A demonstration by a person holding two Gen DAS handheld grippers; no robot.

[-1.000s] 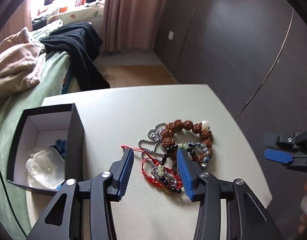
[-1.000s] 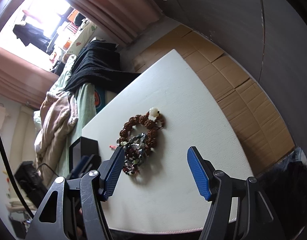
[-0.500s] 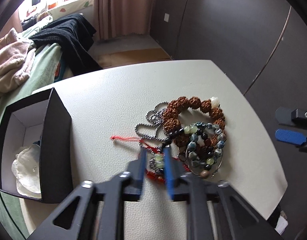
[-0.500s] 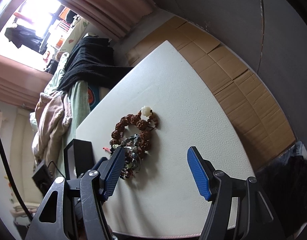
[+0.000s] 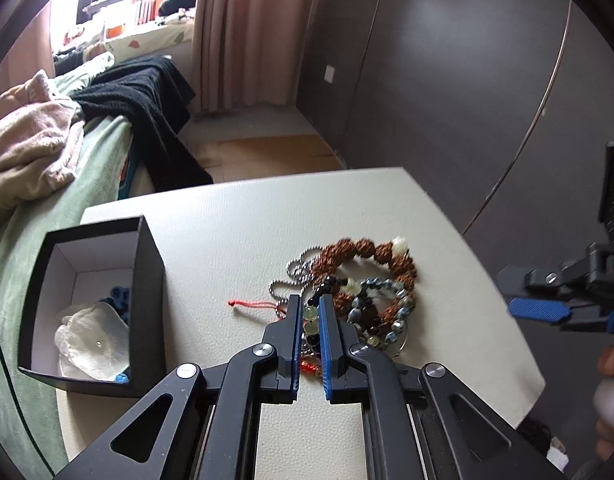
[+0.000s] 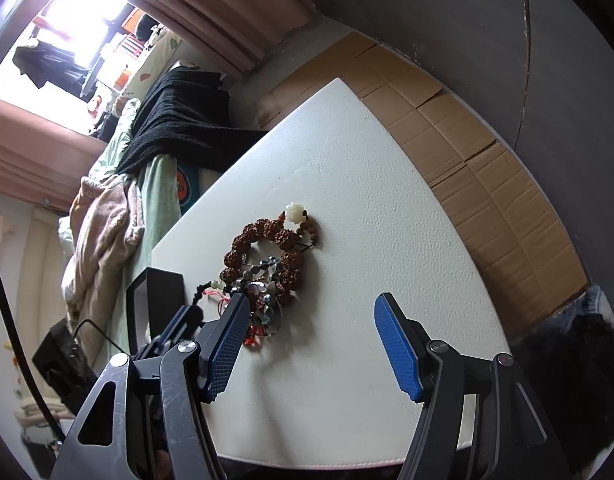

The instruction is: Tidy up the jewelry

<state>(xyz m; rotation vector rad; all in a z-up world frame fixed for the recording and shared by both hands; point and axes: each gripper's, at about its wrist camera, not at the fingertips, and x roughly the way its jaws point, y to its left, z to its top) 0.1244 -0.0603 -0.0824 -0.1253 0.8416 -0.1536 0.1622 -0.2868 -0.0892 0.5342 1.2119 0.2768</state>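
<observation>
A tangled pile of jewelry lies on the white table (image 5: 235, 232): a brown bead bracelet (image 5: 363, 254) with a white bead, a silver chain (image 5: 293, 276), a grey-blue bead bracelet (image 5: 381, 312) and a red cord bracelet (image 5: 253, 304). My left gripper (image 5: 310, 312) is shut on a strand of pale green and black beads (image 5: 311, 314) at the pile's near edge. My right gripper (image 6: 307, 316) is open and empty above the table, right of the pile (image 6: 267, 264); it also shows in the left wrist view (image 5: 547, 304).
An open black box (image 5: 95, 300) with a white lining holds a clear pouch and something blue; it stands left of the pile. It also shows in the right wrist view (image 6: 155, 300). A bed with clothes (image 5: 47, 140) lies beyond the table's left side.
My left gripper went from wide open around the pile's near edge to shut on the green and black bead strand. The right gripper stayed open, hovering at the right.
</observation>
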